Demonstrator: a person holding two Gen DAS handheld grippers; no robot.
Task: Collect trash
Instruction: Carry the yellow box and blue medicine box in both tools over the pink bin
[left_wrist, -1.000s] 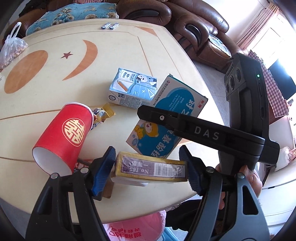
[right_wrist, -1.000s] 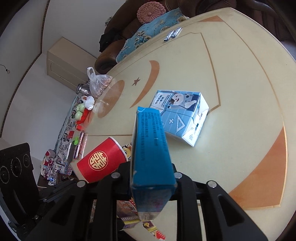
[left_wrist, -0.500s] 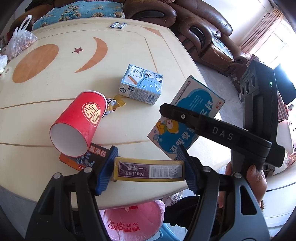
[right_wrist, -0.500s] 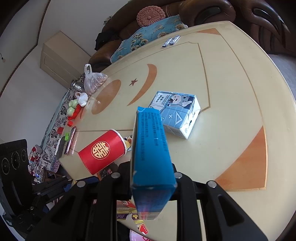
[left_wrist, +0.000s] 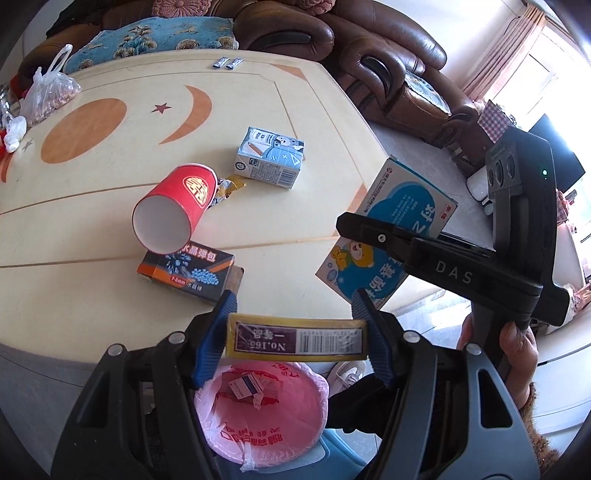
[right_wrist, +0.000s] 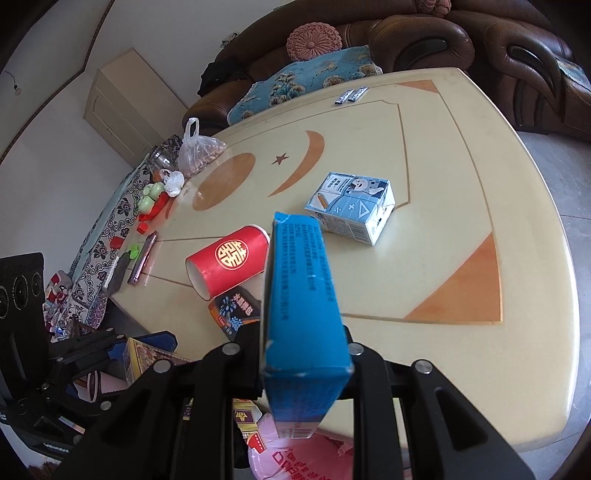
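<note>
My left gripper (left_wrist: 295, 341) is shut on a flat yellow box (left_wrist: 297, 342) and holds it past the table's near edge, above a bin lined with a pink bag (left_wrist: 266, 410). My right gripper (right_wrist: 303, 354) is shut on a blue carton (right_wrist: 301, 306), also off the table edge above the pink bag (right_wrist: 306, 461); this carton also shows in the left wrist view (left_wrist: 391, 229). On the table lie a tipped red paper cup (left_wrist: 173, 210), a black-and-orange box (left_wrist: 188, 271), a blue-white milk carton (left_wrist: 269, 157) and a gold wrapper (left_wrist: 231, 186).
The cream table (left_wrist: 92, 295) has orange inlays. A plastic bag of nuts (left_wrist: 48, 92) and two small sachets (left_wrist: 227, 63) lie at its far side. Brown leather sofas (left_wrist: 388, 62) stand behind. A phone and small toys (right_wrist: 147, 221) lie at the left edge.
Both grippers have drawn back from the table with their boxes. The yellow box now hangs over the pink bin bag, and the black-and-orange box has come into full view.
</note>
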